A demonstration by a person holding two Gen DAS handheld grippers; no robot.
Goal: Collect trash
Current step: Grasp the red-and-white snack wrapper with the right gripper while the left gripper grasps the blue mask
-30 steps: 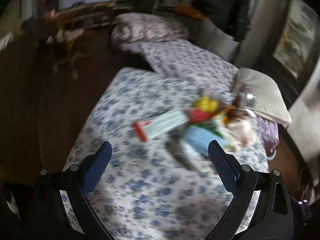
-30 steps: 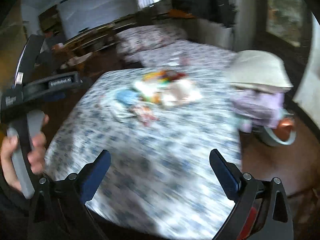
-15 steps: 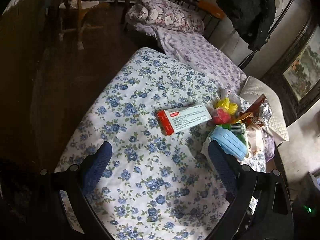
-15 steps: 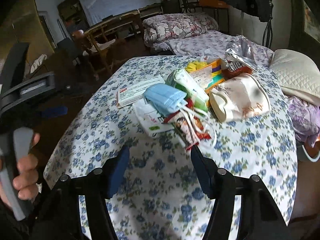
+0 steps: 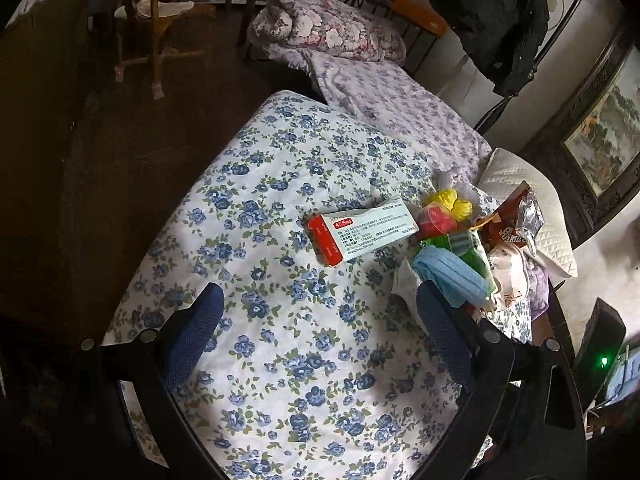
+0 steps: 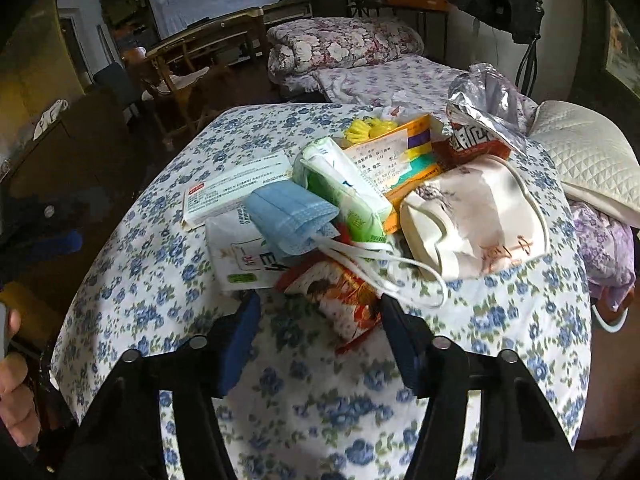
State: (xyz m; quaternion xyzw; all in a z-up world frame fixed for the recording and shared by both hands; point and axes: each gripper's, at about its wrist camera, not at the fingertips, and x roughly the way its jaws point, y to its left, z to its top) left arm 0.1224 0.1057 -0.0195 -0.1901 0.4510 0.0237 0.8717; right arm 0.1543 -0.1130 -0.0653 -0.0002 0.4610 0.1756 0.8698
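Tablecloth steady, right gripper nearer wrapper

Your blue-flowered white quilted tabletop carried a red-ended white medicine box, a white sachet and an orange snack wrapper.

Your trash sits heaped on the blue-flowered cloth. A white medicine box with a red end lies flat, apart at the pile's edge. A crumpled light-blue face mask rests on a white flat packet with green print, its white loops trailing over an orange-red snack wrapper. A green-and-white tissue pack leans tilted beside a cream paper bag lying on its side.
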